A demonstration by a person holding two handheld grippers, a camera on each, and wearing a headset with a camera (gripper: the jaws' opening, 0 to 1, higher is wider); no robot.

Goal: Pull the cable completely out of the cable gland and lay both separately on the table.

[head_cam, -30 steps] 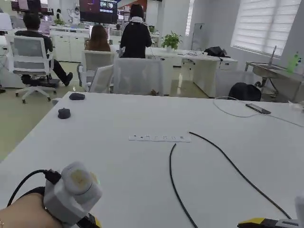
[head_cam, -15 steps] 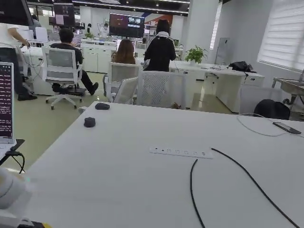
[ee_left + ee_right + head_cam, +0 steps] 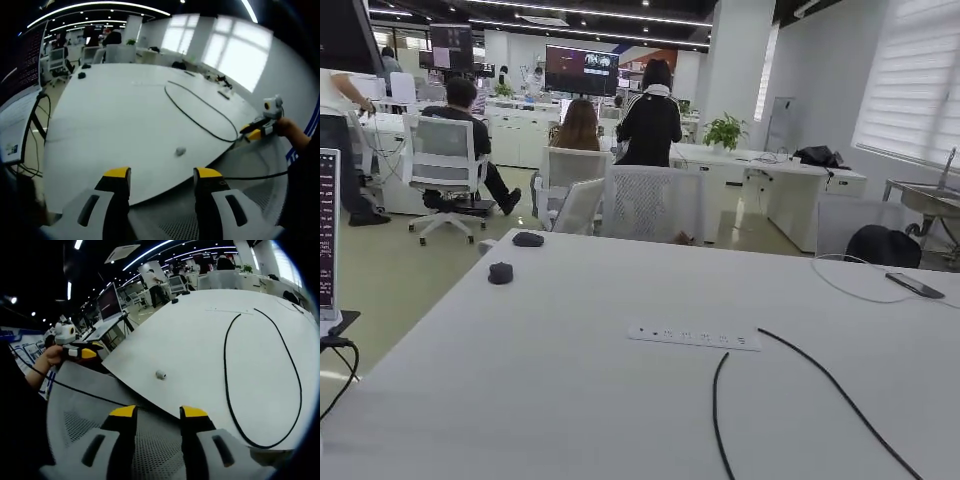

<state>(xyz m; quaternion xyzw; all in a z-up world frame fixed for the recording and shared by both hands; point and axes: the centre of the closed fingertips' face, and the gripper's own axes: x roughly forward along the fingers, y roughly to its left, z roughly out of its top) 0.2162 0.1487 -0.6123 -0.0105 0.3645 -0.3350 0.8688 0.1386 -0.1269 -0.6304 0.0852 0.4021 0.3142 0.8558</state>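
Separately, small grey cable gland (image 3: 160,374), thin black cable (image 3: 225,370) looped

Your head camera looks level across the table (image 3: 570,380) toward its far end. Both gripper cameras sit low, just off the near edge, facing up along it. All three share the cable (image 3: 820,375); the gripper views also share the gland (image 3: 180,150).

Smooth matt table (image 3: 520,390) (matt-sheathed cable (image 3: 714,405))
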